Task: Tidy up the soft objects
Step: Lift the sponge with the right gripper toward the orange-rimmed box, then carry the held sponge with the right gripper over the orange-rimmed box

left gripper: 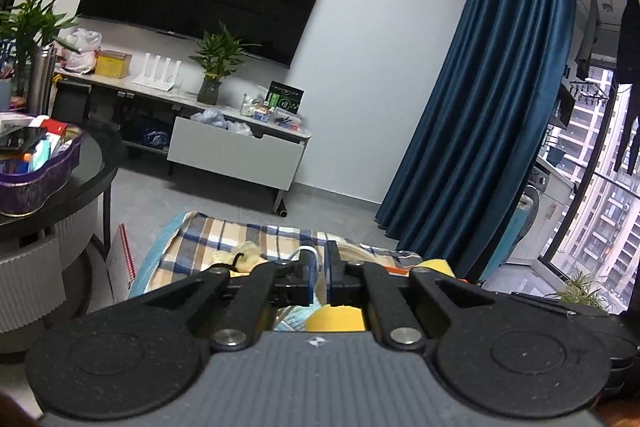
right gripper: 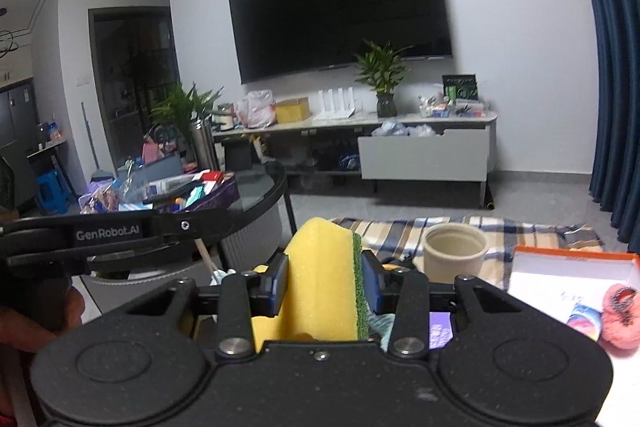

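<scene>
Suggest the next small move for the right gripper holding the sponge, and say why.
Probably carry the sponge right and over the orange-rimmed box. The right gripper is clamped on it, raised above the plaid cloth, and the box already holds a pink plush toy, which suggests soft items are collected there.

Living room, pale wall (right gripper: 500, 7) carrying a large dark television (right gripper: 340, 3), screen off. Below it a long low media console (right gripper: 424, 155), grey drawer front pulled open, top cluttered with boxes and bags; potted green plant (right gripper: 382, 75) on it. Grey tiled floor (left gripper: 328, 199). Round black glass-topped table (right gripper: 256, 187) to the left. Deep blue curtain (left gripper: 480, 107) drawn back beside a tall window (left gripper: 600, 187) showing apartment blocks in daylight. Dark glazed doorway (right gripper: 132, 83) at far left.
</scene>
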Action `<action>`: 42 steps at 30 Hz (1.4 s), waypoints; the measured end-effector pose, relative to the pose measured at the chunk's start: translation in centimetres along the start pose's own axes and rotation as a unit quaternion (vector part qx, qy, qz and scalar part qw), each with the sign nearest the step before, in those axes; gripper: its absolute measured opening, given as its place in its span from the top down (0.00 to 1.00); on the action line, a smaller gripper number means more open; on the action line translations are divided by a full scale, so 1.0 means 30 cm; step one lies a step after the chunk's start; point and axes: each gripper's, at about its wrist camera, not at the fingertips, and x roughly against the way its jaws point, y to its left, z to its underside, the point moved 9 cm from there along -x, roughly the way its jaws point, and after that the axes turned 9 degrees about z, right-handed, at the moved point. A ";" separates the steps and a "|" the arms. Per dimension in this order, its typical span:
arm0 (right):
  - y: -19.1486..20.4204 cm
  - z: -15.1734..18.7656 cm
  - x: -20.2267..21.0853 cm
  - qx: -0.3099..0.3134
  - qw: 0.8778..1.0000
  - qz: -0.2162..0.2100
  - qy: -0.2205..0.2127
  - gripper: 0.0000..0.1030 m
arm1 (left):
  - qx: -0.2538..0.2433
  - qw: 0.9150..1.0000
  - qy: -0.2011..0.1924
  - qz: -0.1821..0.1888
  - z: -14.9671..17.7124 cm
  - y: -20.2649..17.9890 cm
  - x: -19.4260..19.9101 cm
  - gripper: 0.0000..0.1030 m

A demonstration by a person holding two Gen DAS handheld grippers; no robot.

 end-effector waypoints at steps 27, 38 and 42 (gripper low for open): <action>-0.262 -0.039 0.171 -0.034 0.996 0.067 -0.041 0.54 | -0.036 0.999 0.024 0.013 0.014 -0.170 -0.094 0.93; -0.337 -0.036 0.192 -0.050 0.994 0.086 -0.042 0.54 | -0.054 0.998 0.038 0.010 0.036 -0.225 -0.135 0.92; -0.367 -0.035 0.200 -0.053 0.993 0.091 -0.044 0.54 | -0.058 0.997 0.042 0.013 0.039 -0.244 -0.154 0.92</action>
